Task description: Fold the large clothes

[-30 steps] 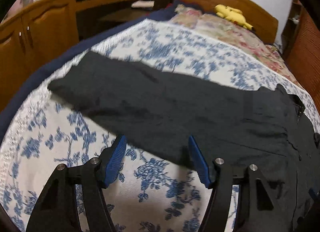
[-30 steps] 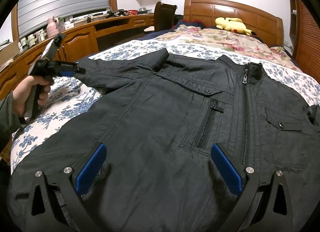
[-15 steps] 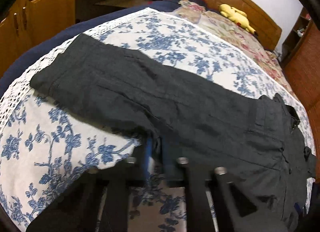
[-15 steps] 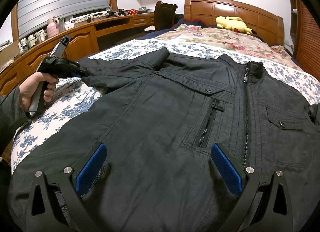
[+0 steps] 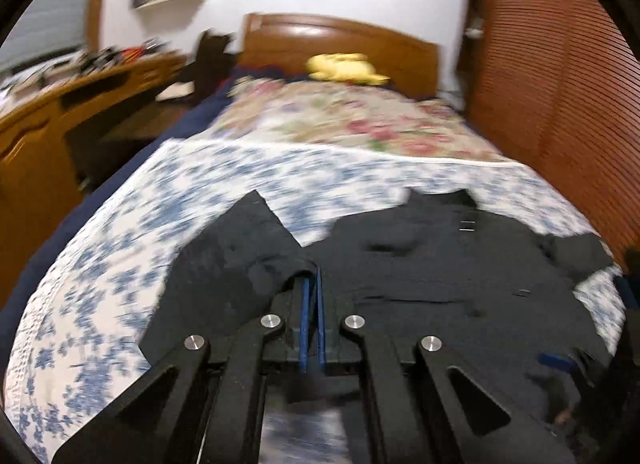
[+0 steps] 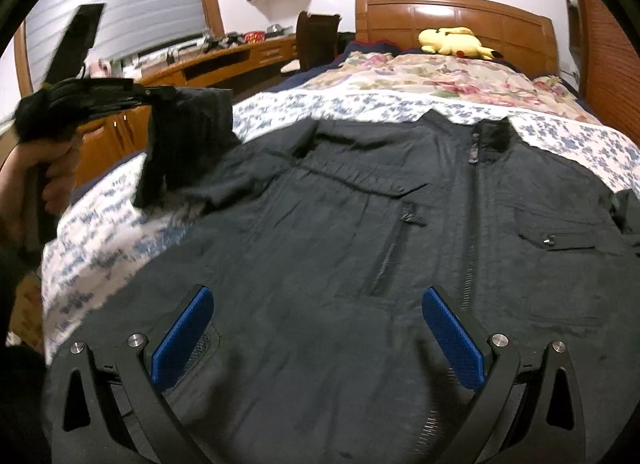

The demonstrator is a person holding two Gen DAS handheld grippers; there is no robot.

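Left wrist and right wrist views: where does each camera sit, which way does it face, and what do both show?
Left wrist: on the left tool, facing the headboard; its pads are shut on the jacket sleeve, lifted off the bedspread.
Right wrist: on the right tool, open over the jacket; a hand holding the left tool shows at left.
Shared: jacket, bedspread, yellow plush toy, headboard.

The jacket (image 6: 340, 248) was seen as matt black cloth. Behind it, a glossy wooden headboard (image 6: 456, 20) was shown.
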